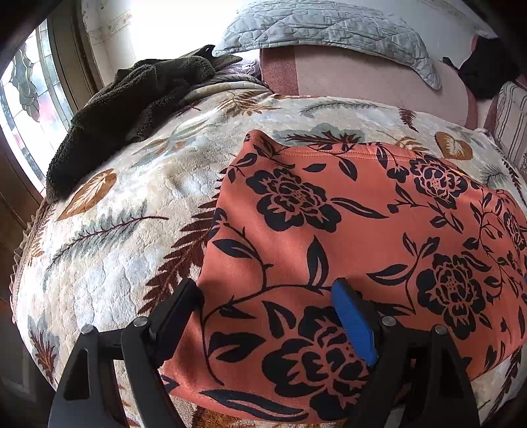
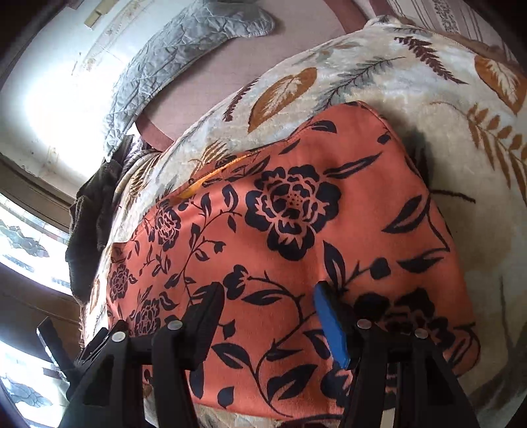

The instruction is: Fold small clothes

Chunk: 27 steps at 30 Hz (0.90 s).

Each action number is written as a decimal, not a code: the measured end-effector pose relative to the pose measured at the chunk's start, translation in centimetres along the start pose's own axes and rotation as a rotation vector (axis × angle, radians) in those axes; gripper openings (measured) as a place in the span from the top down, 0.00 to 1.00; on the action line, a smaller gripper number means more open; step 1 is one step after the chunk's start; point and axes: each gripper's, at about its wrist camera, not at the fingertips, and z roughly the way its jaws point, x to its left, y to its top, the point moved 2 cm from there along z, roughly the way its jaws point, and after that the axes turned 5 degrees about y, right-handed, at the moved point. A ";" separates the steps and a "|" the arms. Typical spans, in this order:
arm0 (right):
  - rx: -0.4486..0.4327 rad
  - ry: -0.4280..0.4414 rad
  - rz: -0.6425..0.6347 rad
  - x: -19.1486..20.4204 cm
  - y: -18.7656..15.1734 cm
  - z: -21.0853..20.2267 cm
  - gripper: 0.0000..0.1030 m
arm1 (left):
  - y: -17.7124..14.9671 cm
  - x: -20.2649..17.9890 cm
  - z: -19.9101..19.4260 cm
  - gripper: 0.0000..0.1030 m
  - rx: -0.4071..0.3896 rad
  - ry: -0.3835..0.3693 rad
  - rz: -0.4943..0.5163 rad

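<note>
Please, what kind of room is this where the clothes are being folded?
Most likely a bedroom. The orange flowered garment lies on a plush leaf-patterned blanket spread over a bed, with a quilted grey pillow at the far end and a window beside it.

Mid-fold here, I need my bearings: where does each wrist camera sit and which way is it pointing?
Left wrist: behind the left tongs, open above the orange floral garment, facing the dark fleece, window and grey pillow.
Right wrist: behind the right tongs, open above the garment's right part; leaf-print blanket beyond.
Shared: garment, blanket, pillow, fleece; no hand visible.
</note>
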 end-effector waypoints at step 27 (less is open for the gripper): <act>-0.050 0.042 0.185 -4.1 -4.2 -5.4 0.47 | -2.1 0.0 -2.2 0.11 0.007 -0.073 0.000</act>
